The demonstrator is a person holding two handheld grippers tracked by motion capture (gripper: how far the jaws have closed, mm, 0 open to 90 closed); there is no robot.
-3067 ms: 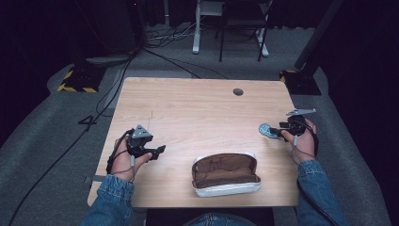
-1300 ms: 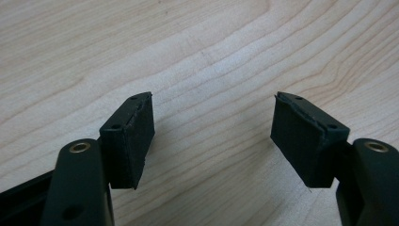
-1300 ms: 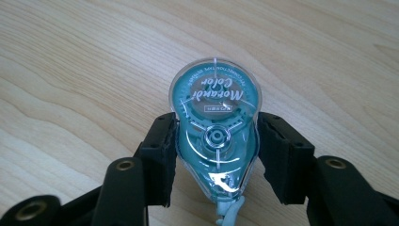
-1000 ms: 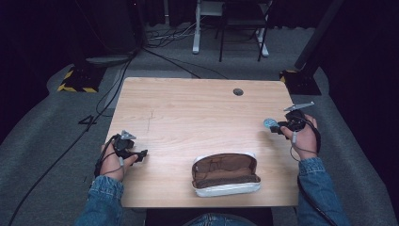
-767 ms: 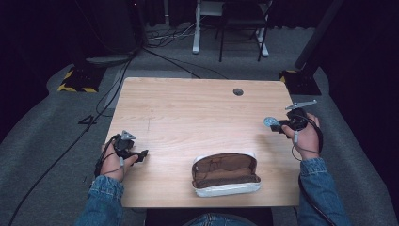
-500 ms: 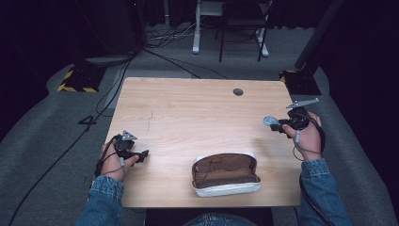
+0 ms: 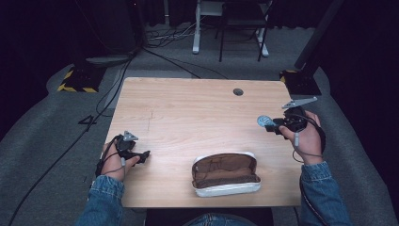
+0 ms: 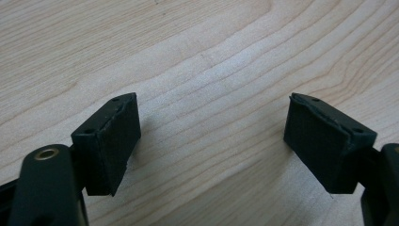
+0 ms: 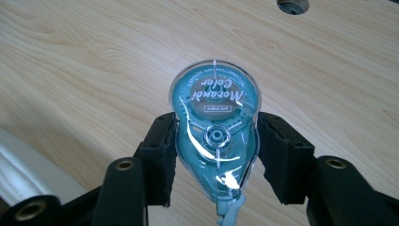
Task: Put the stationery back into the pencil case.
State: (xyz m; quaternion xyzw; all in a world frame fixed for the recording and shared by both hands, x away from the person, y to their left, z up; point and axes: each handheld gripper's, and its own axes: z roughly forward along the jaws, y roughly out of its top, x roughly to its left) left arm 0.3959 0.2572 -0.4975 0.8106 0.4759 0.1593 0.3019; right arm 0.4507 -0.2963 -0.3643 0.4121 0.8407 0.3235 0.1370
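Done: your right tool (image 9: 214, 155) grasps the teal correction tape dispenser (image 9: 214, 127), lifted above the right tabletop (image 7: 188, 108) | Left tool (image 8: 211, 141): jaws just opening, nothing between | Left: put it in the open pencil case (image 7: 226, 174), near edge.

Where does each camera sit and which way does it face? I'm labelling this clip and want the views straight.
High view: above the person's side, looking forward and down on the table; forearms, both hands show.
Left gripper view: rides the left gripper, facing bare wood; its open jaws have just been opening.
Right gripper view: rides the right gripper, shut on the correction tape.
Shared: correction tape and pencil case.
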